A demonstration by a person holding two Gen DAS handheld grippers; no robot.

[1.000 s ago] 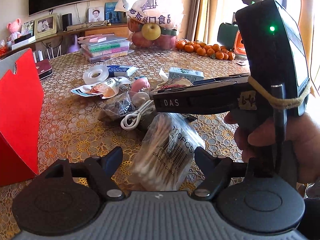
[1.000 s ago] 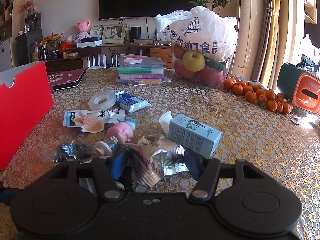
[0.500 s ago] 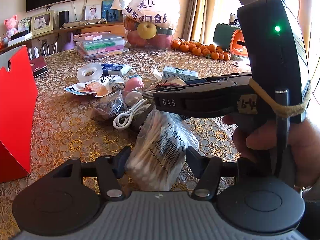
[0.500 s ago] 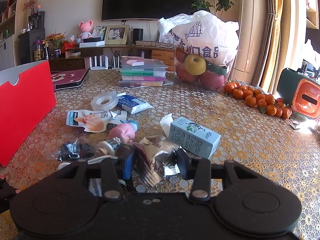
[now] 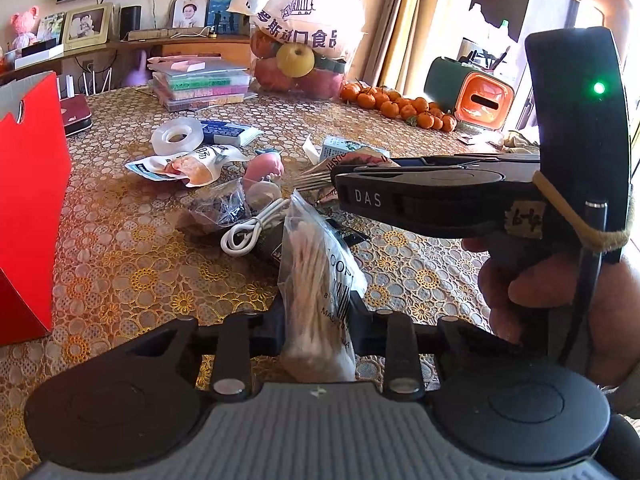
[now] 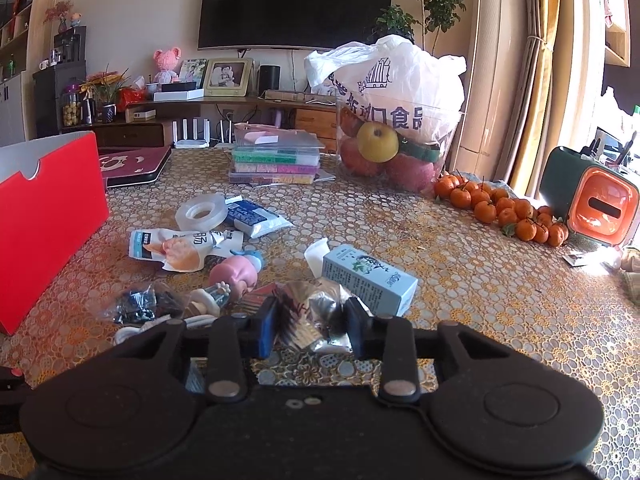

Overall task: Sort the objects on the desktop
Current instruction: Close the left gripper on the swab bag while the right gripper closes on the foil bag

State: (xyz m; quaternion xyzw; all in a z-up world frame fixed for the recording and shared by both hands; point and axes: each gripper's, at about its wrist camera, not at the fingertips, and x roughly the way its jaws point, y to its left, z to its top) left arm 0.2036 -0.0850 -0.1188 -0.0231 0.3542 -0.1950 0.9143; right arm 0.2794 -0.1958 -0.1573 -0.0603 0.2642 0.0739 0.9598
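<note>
Left tool (image 5: 318, 326) clamps swab bag (image 5: 320, 280) low on desk (image 5: 120, 248); right tool (image 6: 308, 326) pinches foil wrapper (image 6: 304, 312) in the clutter. Risk: slick plastic slips out on lifting, or wrapper tears, snags cable (image 5: 248, 232) beside it.

Both wrist views low, near, sharing cluttered table (image 5: 132, 248)
</note>
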